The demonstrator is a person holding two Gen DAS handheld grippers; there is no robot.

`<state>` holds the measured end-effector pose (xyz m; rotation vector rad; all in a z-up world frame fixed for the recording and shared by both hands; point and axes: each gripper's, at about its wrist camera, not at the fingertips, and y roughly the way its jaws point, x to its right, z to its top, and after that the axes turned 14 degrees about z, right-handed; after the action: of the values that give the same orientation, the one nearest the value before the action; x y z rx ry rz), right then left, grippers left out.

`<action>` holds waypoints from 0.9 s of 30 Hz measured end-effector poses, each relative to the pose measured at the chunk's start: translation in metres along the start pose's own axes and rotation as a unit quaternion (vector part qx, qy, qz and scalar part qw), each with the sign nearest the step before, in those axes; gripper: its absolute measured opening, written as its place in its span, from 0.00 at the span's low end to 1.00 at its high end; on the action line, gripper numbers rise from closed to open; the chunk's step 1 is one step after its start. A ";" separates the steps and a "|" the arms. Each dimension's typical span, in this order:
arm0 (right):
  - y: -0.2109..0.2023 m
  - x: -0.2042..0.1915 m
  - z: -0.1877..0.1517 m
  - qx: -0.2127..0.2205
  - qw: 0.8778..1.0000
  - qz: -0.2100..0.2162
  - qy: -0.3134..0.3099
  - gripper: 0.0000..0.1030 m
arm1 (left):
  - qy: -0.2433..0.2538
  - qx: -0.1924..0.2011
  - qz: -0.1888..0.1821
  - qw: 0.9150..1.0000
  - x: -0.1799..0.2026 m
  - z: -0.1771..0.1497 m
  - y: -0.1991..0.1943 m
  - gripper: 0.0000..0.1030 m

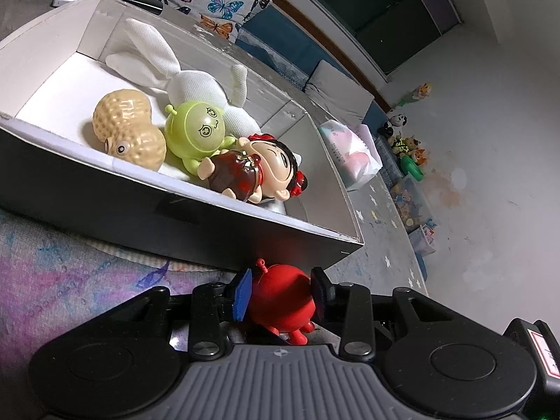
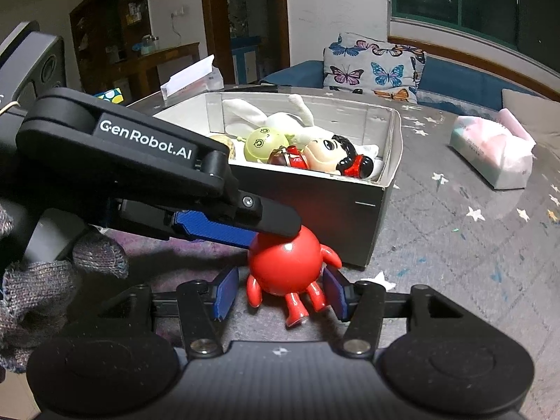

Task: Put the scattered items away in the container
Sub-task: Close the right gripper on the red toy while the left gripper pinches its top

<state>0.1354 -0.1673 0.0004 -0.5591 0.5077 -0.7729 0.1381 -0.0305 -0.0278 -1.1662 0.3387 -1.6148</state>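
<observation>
Two grippers meet on one red round toy (image 2: pixel 285 266), which sits on the mat just in front of the box (image 2: pixel 315 203). My left gripper (image 1: pixel 280 292) has its fingers (image 1: pixel 242 294) around the toy's head, touching or nearly so; I cannot tell if they press. My right gripper (image 2: pixel 280 295) stands parted, fingers (image 2: pixel 224 292) beside the toy's body and legs without gripping. Four toys lie inside the box.

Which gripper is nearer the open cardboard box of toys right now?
Left. The left gripper sits at the head of the red round plastic toy, close to the open cardboard box; the right gripper brackets its legs, farther back.
</observation>
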 end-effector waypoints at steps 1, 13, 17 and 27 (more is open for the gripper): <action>0.000 -0.001 0.000 -0.001 1.000 -0.002 -0.002 0.53 | 0.002 0.001 0.000 1.000 0.000 0.000 0.000 0.38; -0.002 -0.008 -0.001 -0.011 1.000 0.008 -0.017 0.47 | 0.011 0.003 0.011 1.000 0.000 -0.007 -0.013 0.38; -0.004 -0.013 -0.003 -0.015 0.999 0.014 -0.031 0.46 | 0.014 -0.003 0.016 1.000 -0.001 -0.013 -0.021 0.38; -0.005 -0.023 -0.004 -0.023 0.997 0.026 -0.066 0.46 | -0.001 0.002 0.007 1.000 -0.012 -0.013 -0.031 0.38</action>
<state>0.1162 -0.1535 0.0059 -0.6327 0.4170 -0.6708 0.1090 -0.0120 -0.0179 -1.1606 0.3426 -1.6011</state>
